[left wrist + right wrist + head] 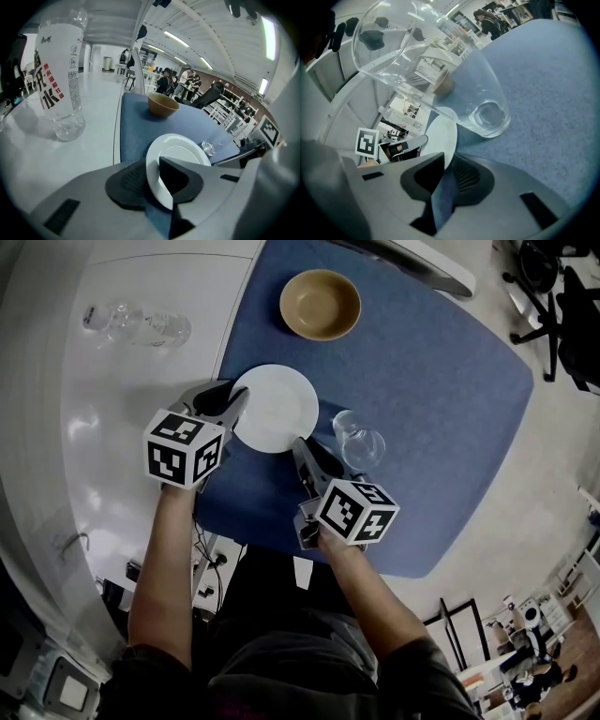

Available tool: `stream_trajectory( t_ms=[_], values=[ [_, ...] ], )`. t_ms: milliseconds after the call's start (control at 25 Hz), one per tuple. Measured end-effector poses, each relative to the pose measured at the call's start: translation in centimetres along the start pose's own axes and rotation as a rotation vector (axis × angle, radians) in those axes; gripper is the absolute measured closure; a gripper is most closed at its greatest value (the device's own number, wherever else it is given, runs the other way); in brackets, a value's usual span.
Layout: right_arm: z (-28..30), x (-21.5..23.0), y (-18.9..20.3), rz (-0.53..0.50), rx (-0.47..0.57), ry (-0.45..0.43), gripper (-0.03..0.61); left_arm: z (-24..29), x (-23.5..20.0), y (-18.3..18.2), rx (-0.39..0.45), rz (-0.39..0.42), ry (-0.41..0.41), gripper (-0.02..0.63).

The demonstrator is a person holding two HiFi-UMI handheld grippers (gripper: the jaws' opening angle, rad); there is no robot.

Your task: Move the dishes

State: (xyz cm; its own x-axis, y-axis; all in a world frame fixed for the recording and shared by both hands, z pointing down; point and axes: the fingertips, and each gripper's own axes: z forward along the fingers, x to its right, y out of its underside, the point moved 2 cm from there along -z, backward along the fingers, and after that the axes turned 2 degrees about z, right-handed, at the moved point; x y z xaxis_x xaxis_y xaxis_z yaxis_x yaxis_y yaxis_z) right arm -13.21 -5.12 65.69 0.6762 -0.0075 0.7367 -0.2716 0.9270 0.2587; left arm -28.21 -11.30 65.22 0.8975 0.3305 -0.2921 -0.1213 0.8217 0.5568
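Right gripper view: plate (443, 133) edge disappears behind right gripper (450, 158).

Left gripper (235, 406) and right gripper (302, 452) flank the white plate (275, 408) on the blue mat (431, 381), glass (359, 442) nearby
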Motion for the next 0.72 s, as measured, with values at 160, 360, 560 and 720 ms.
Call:
stream_trajectory(
  t_ms=[160, 360, 560, 720],
  values=[
    [-0.4, -0.2, 0.3, -0.004, 0.005, -0.006, 0.523, -0.3, 0.2, 0.2, 0.0, -0.01, 0.008, 0.528],
    [-1.5, -0.6, 0.4, -0.015, 0.011, -0.022, 0.526, -0.8, 1.0, 0.0, 0.016, -0.009, 0.007, 0.528],
    [-3.6, -0.8, 0.9, -0.039, 0.001, -0.039, 0.526, -2.3, 2.9, 0.4, 0.028, -0.028, -0.005, 0.528],
    [-5.8, -1.0, 2.2, -0.055, -0.017, -0.062, 0.526, -4.2, 4.8, 1.3, 0.023, -0.039, -0.008, 0.529]
  ],
)
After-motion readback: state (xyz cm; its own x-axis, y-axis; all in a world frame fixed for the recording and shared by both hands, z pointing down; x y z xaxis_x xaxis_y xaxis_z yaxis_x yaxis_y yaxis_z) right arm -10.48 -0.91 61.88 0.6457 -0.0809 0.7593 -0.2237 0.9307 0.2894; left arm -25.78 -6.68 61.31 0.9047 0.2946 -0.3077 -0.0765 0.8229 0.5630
